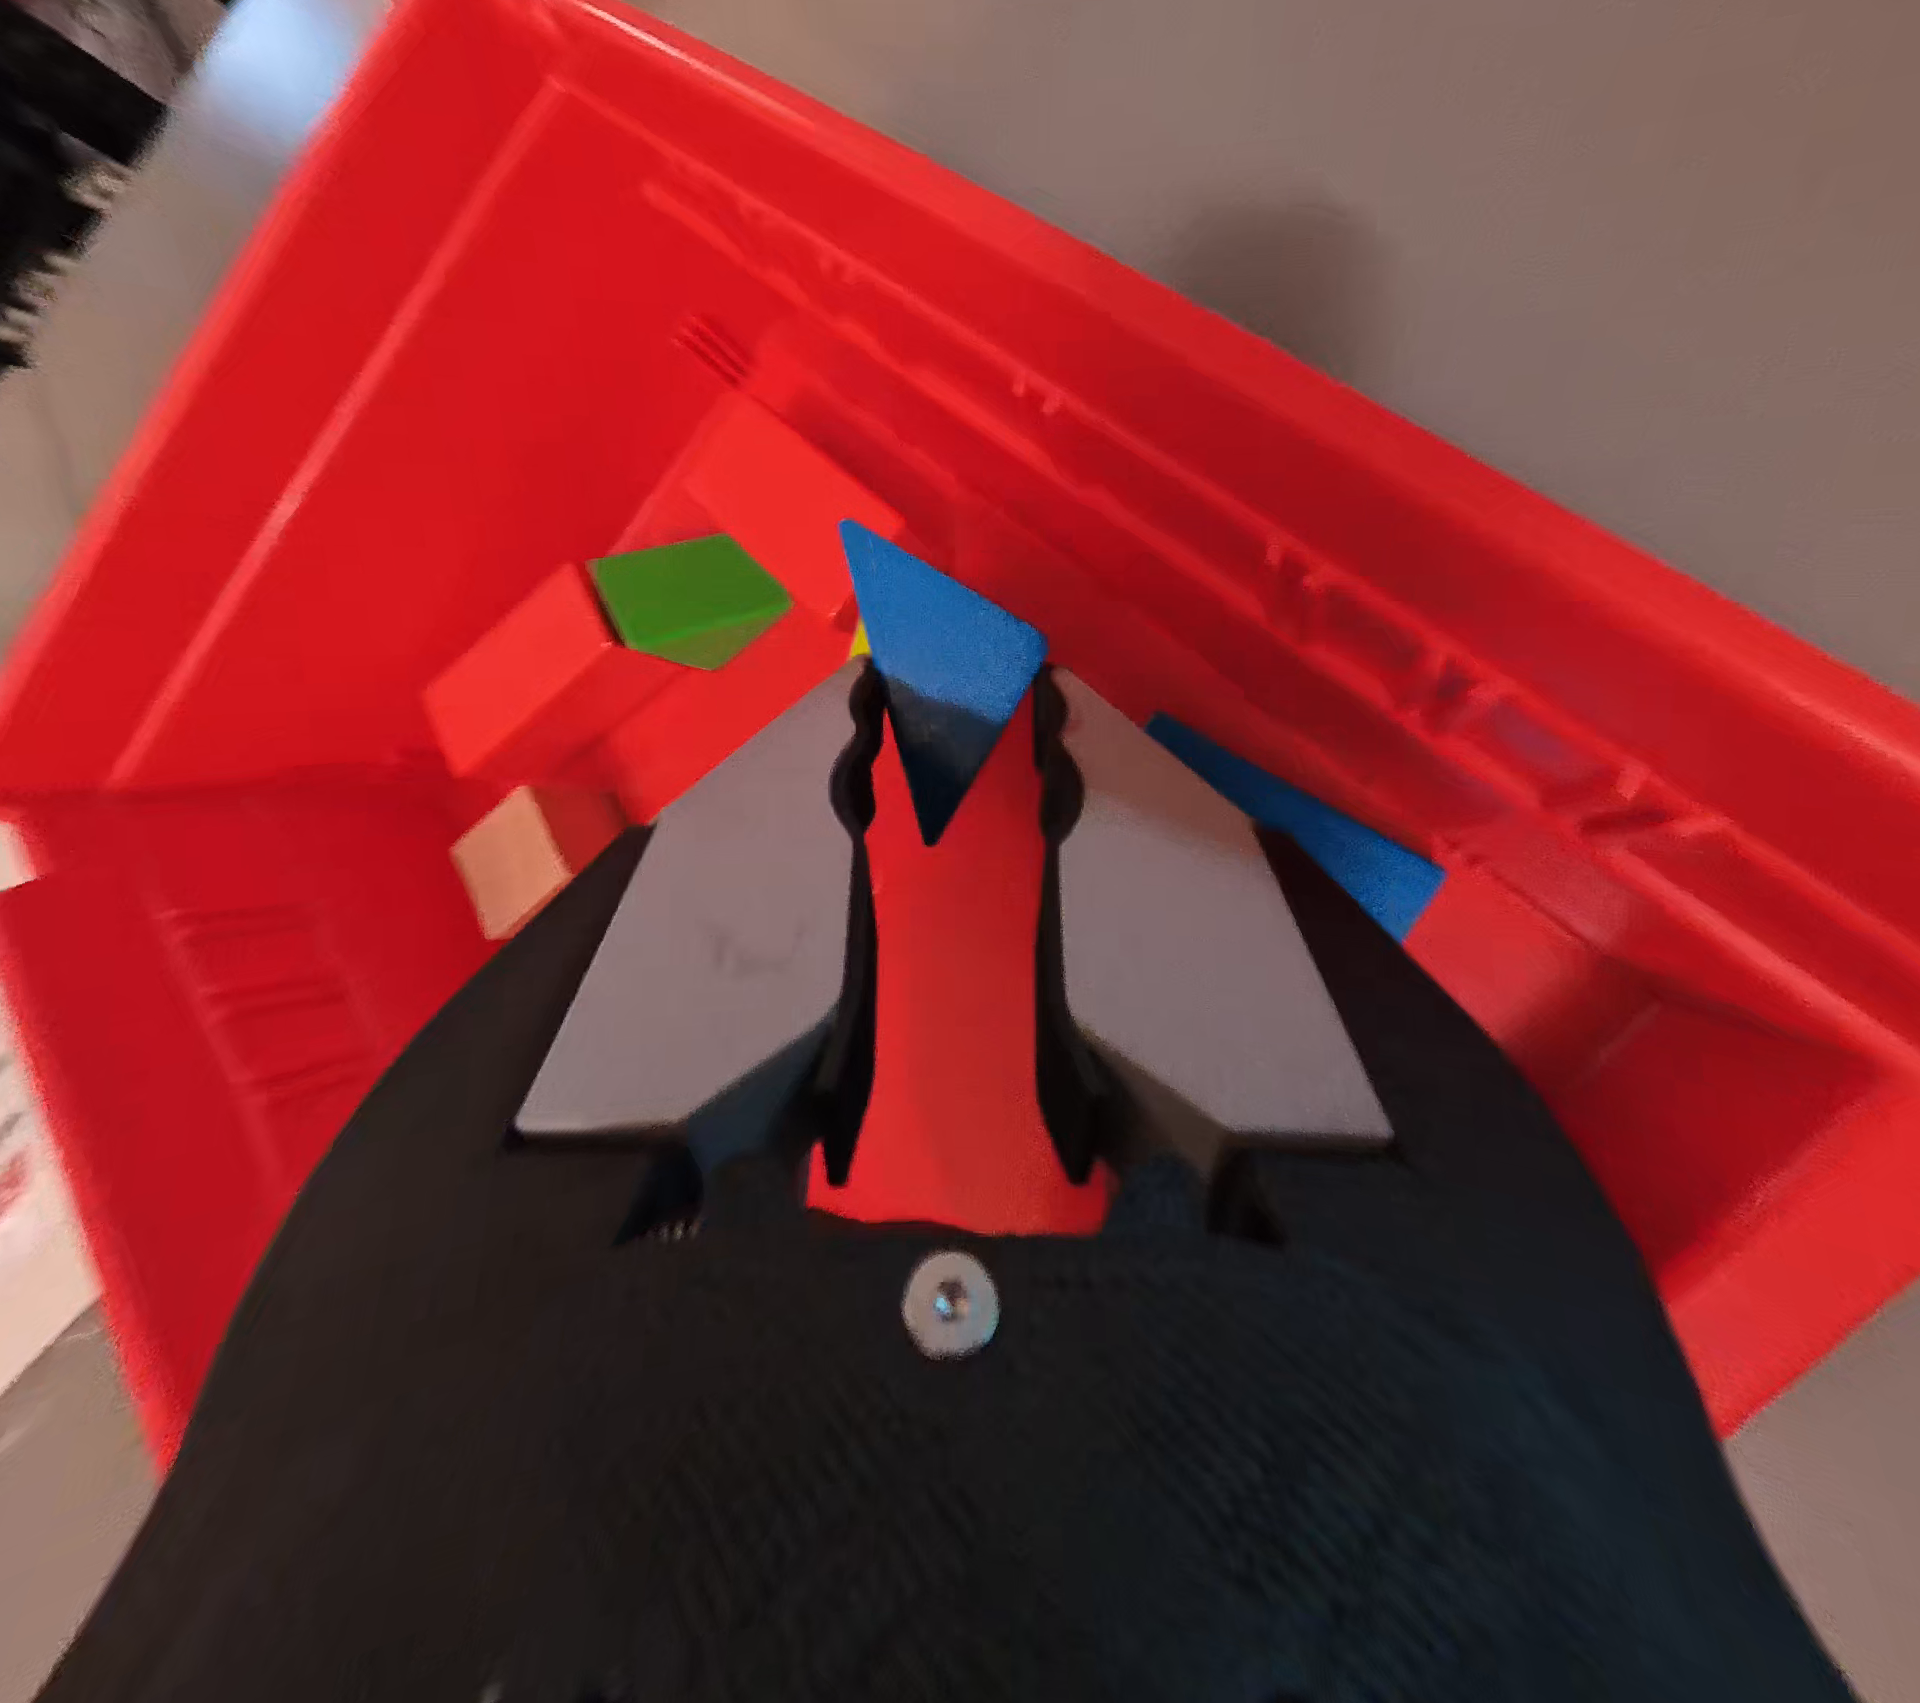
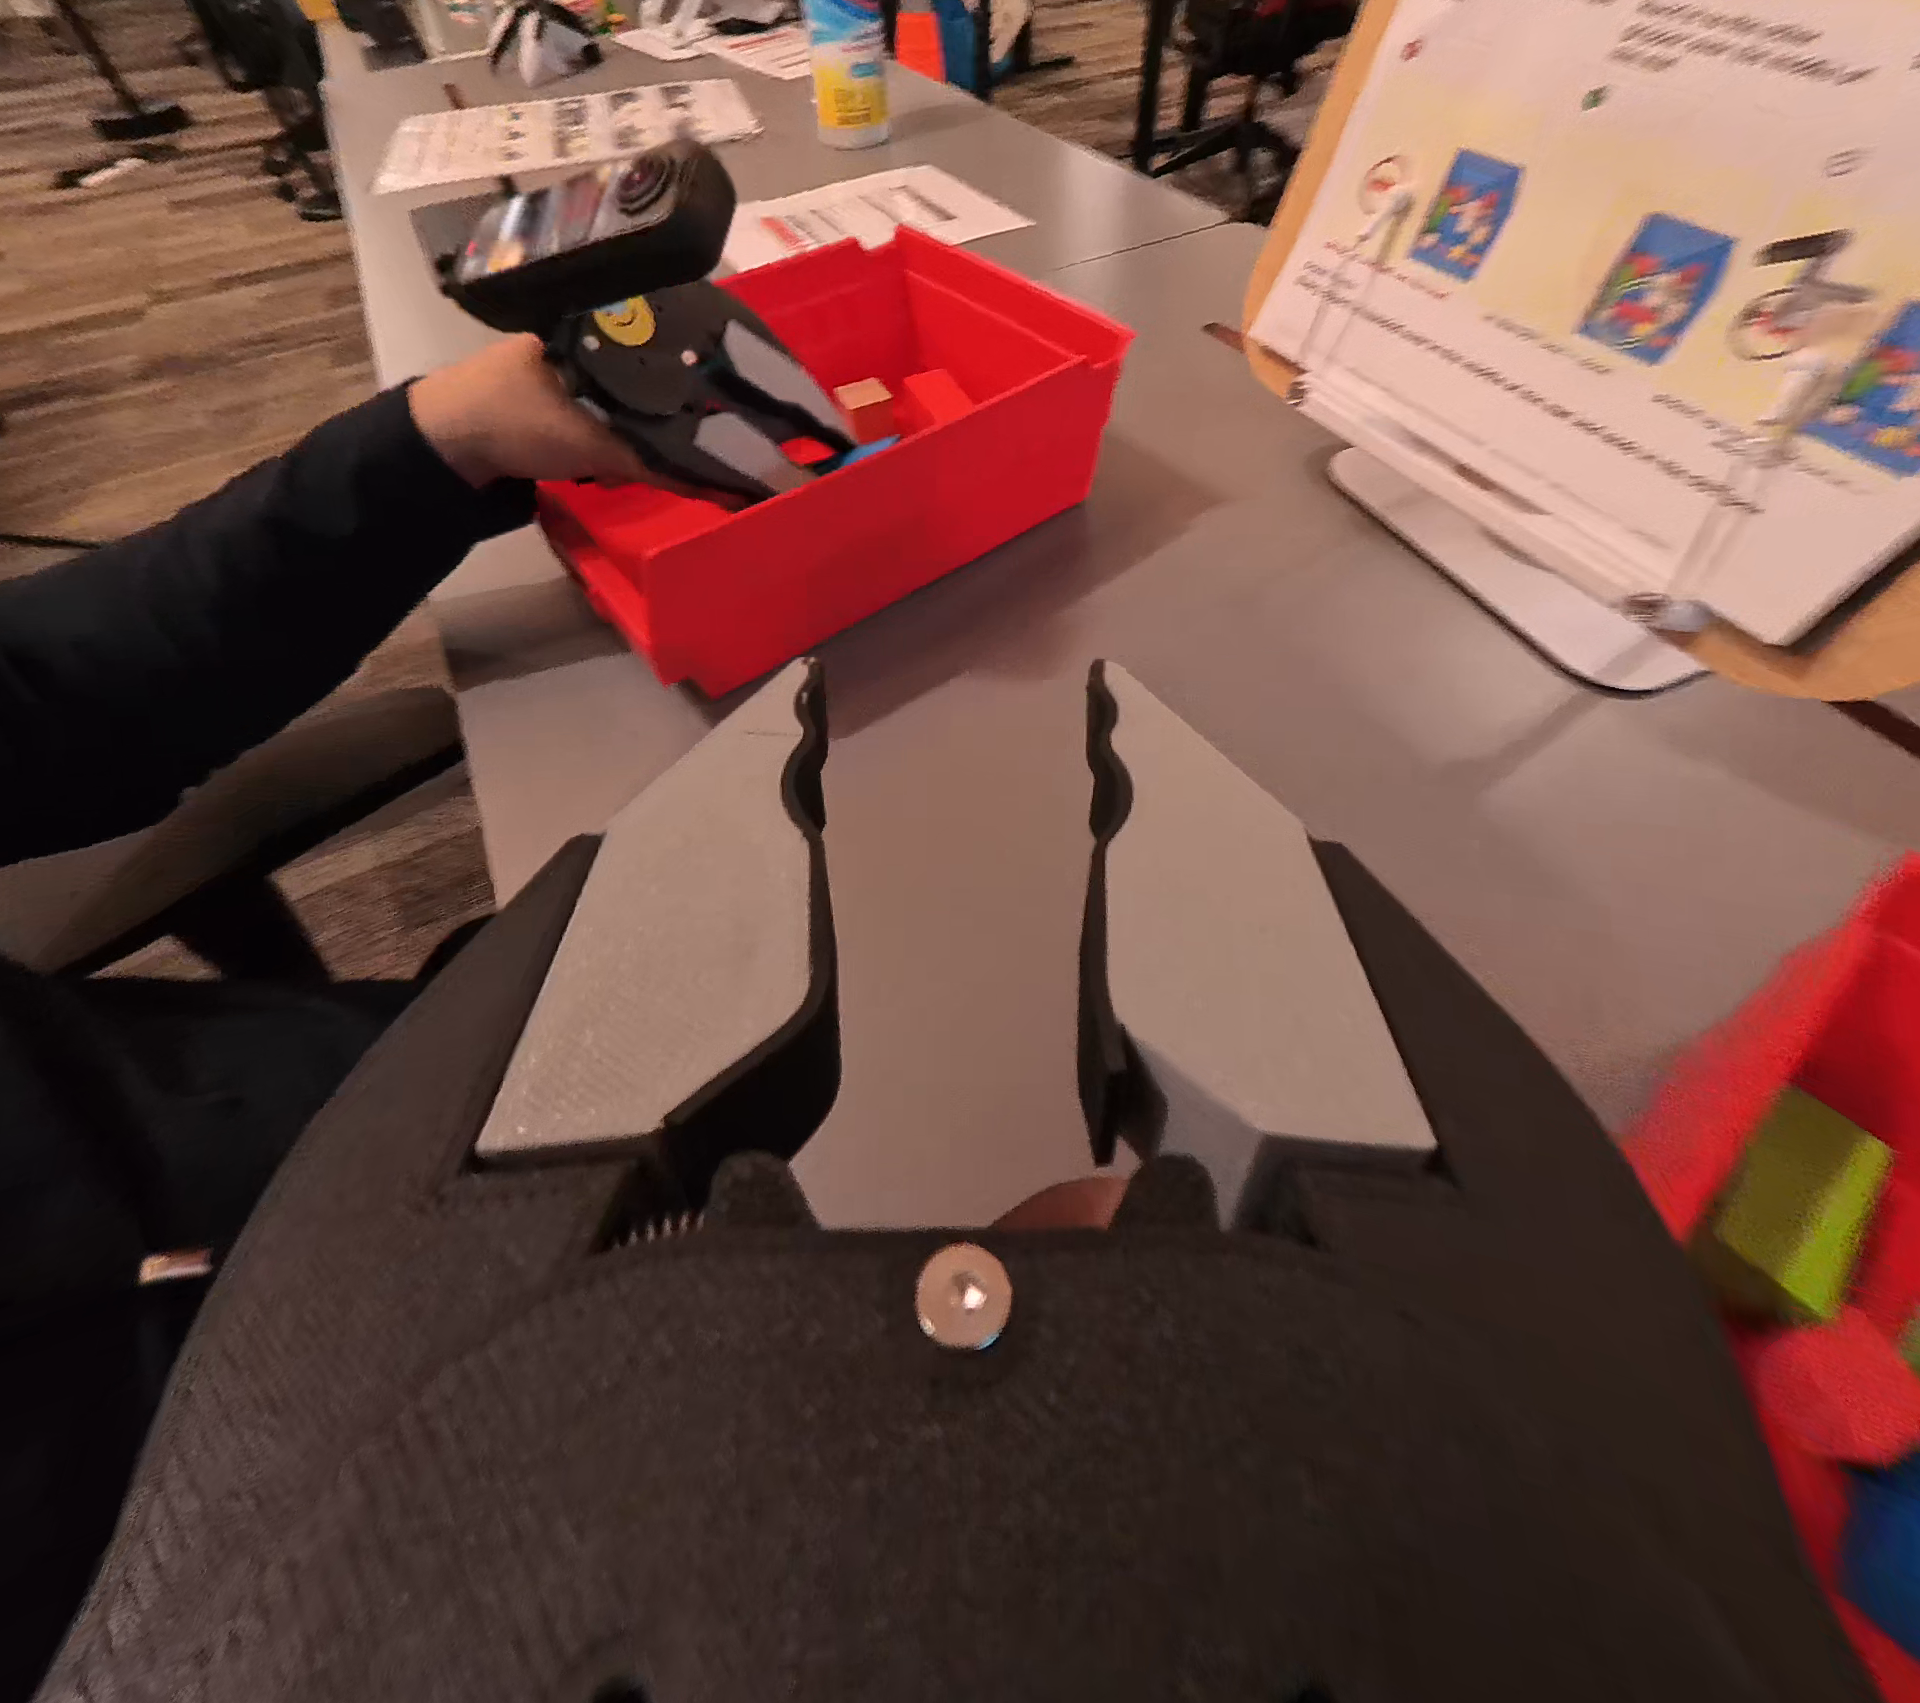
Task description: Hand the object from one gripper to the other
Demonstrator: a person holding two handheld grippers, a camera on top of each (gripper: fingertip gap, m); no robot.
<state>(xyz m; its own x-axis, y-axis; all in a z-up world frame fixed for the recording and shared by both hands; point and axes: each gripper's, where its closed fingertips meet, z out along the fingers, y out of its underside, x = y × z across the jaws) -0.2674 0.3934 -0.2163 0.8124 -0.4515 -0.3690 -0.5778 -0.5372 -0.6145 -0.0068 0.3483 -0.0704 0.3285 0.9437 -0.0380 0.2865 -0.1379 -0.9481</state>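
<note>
Left wrist view: your left gripper [image 1: 951, 697] reaches down into a red bin [image 1: 1143, 448] on the grey worktop [image 1: 1455, 43].
Left gripper state: its tips pinch a blue triangular block [image 1: 940, 635] on both sides; the block's point sticks out past the tips.
Bin contents: a green block [image 1: 691, 602] lies on a red block [image 1: 540, 687], just left of the blue one; a second blue piece [image 1: 1309, 822] shows to the right, and a pale wooden block [image 1: 514, 864] at lower left.
Picture quality: the edges are blurred.

Right wrist view: your right gripper [image 2: 956, 739] hovers over bare worktop [image 2: 1351, 770], well apart from the bin [image 2: 883, 531].
Right gripper state: its fingers are spread, with nothing between them.
Other hand: your left hand [image 2: 499, 417], in a dark sleeve, holds the left gripper [image 2: 821, 458] tilted down inside the bin.
Nearby: an instruction sheet on a stand [image 2: 1621, 199] sits to the right; a second red bin [image 2: 1839, 1082] holding a green block [image 2: 1797, 1206] shows blurred at the right edge.
</note>
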